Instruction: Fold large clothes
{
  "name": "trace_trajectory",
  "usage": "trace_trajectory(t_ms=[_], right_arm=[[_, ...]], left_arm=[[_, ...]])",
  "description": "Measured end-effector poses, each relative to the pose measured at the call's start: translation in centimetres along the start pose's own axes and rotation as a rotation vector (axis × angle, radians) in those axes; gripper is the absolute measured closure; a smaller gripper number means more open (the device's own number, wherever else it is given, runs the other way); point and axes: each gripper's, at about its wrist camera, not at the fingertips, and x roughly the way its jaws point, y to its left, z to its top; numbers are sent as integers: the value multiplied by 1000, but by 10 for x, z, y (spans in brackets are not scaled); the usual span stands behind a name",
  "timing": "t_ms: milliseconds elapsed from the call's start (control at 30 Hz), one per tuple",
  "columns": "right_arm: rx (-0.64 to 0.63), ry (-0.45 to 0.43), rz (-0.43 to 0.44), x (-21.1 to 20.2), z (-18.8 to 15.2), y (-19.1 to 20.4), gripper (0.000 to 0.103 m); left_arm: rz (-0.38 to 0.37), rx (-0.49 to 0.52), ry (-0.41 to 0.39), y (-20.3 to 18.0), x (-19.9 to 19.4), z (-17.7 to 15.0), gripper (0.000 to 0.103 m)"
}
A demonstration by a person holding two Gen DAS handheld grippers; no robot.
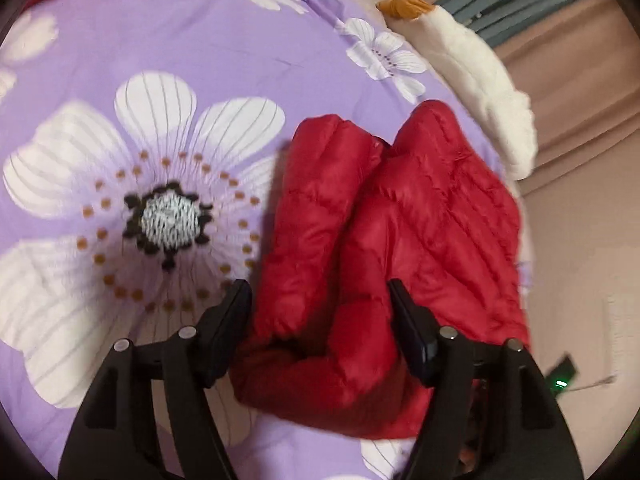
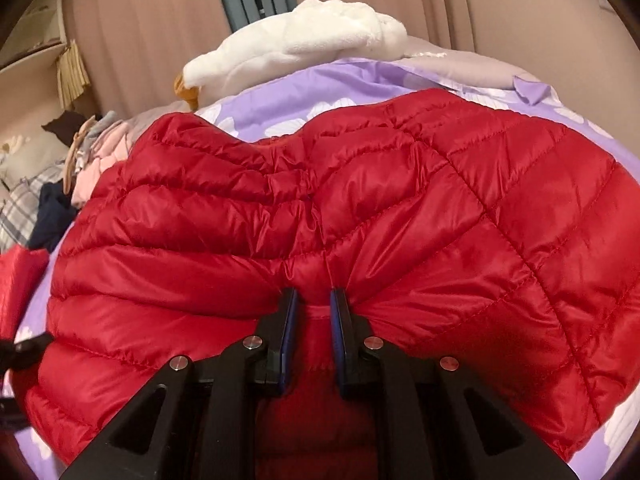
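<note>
A red quilted puffer jacket (image 2: 320, 216) lies on a purple flowered bedspread (image 2: 304, 88). My right gripper (image 2: 314, 300) is shut on a bunched fold of the jacket near its middle seam, fabric pinched between the narrow jaws. In the left wrist view the jacket's two sleeves (image 1: 384, 216) lie side by side on the bedspread (image 1: 120, 80). My left gripper (image 1: 320, 292) is open, its fingers standing on either side of the sleeve end just above it, holding nothing.
A white plush goose (image 2: 304, 40) with an orange beak lies at the bed's far edge, also seen in the left wrist view (image 1: 480, 76). A pile of other clothes (image 2: 80, 168) sits at the left. Beige curtains (image 2: 480, 8) hang behind the bed.
</note>
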Motion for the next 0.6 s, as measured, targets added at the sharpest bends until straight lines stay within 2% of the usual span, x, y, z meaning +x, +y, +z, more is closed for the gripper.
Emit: trace_trajectory(t_ms=[67,167,267,333,433,467,533,600], right_arm=[[-5,-4,-3,-1,0,1,91],[8,-3,11,-3,-1,-1,91],[6,-7,11,-4,-1,-1,91],[3,-8,8,-5,-3,0,91],[3,-16,10,-6,-3,0,91],[2,-18,10,-7,-2,1,91],[-12,-22,-4,-9,-2,3,91],[-55,-19,-43,-8,-3,9,91]], left_arm=[[-45,-21,-2,3,-6,-1,34],[-85,14,34,-4,3,-1,26],[-185,54,187,-15,48,3,21],[-214,54,144,-18,56,5,42],[-201,-19,59,-17,54,6,55],[-186,-18,36,-19,52,5,56],[-103,44,-24,-32,45,0,58],[7,147,-116,-55,33,-9,61]])
